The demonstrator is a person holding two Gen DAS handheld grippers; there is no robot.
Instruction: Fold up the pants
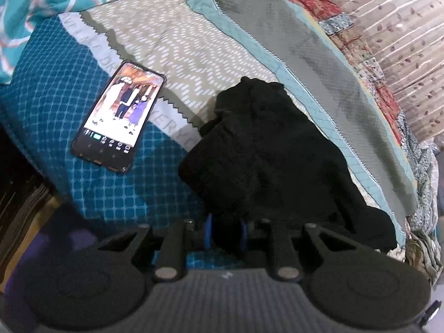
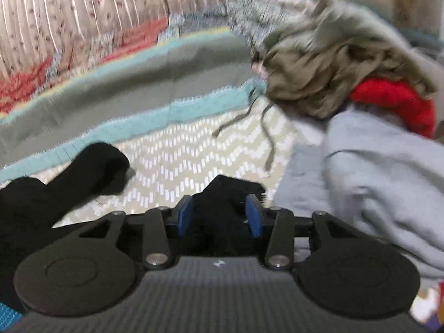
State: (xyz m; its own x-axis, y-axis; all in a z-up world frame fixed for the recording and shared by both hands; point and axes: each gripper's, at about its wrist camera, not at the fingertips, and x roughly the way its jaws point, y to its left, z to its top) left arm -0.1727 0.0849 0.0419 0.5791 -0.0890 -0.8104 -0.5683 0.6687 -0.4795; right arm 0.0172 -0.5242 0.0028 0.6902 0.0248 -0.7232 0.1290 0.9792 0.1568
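The black pants (image 1: 266, 149) lie bunched on the patterned bedspread (image 1: 177, 41). My left gripper (image 1: 225, 231) has its blue pads (image 1: 208, 231) closed on the near edge of the pants. In the right wrist view the pants (image 2: 33, 202) stretch off to the left, and another part of the pants sits between my right gripper's (image 2: 219, 215) blue pads (image 2: 254, 215), which are closed on the black cloth. A rounded black end (image 2: 108, 163) lies on the bedspread (image 2: 194, 149).
A phone (image 1: 119, 116) with its screen lit lies on the blue quilt left of the pants. A heap of clothes lies to the right: olive garment (image 2: 333, 63) with drawstrings, red item (image 2: 396, 102), light blue-grey garment (image 2: 374, 180). A curtain (image 2: 69, 14) hangs behind the bed.
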